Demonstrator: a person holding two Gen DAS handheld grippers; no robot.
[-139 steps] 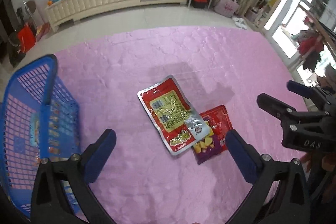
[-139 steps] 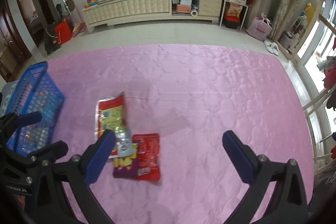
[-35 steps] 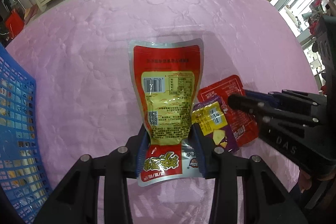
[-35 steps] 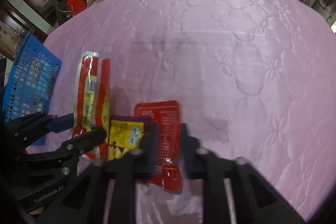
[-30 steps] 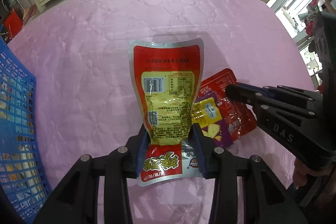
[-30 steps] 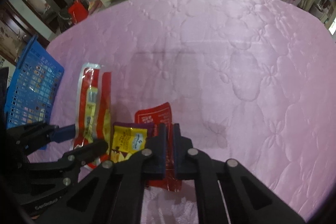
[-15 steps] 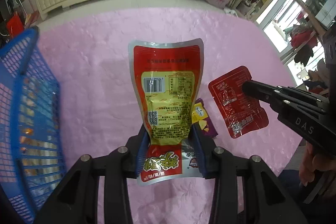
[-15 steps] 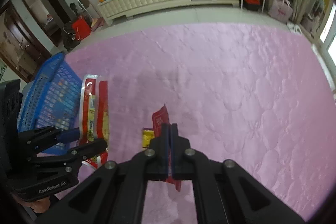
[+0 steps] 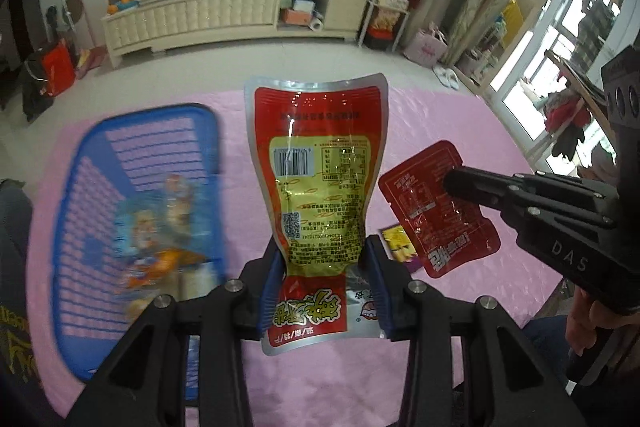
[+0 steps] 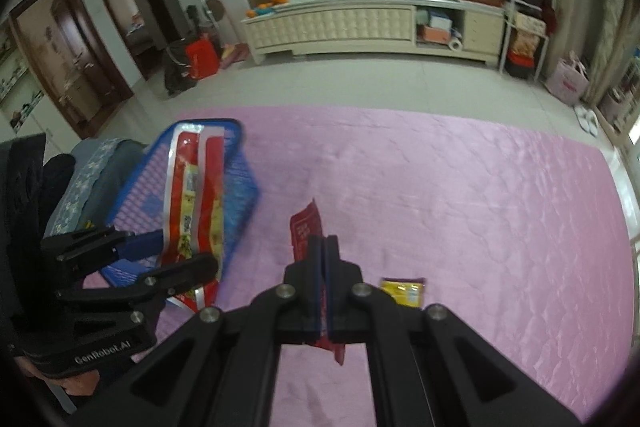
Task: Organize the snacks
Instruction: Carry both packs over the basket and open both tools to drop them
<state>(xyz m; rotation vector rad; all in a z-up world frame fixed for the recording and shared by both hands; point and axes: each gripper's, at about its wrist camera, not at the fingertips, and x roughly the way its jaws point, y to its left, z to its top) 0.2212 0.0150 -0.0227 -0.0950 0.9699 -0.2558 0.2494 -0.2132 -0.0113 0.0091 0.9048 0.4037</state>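
Blue basket (image 9: 136,227) sits just left of your left hand-held gripper (image 9: 326,291), which squeezes the tall red pouch (image 9: 320,187). Your right hand-held gripper (image 10: 320,263), farther away, pinches the small red packet (image 10: 304,231).

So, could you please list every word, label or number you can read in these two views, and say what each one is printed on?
"DAS": on the body of the right claw, left wrist view.
"GenRobot.AI": on the body of the left claw, right wrist view.
Large red and silver snack pouch: barcode, QR code and big yellow characters, upside down; fine print too small to read.
Small red packet: text too small.
Yellow and purple packet: unreadable.
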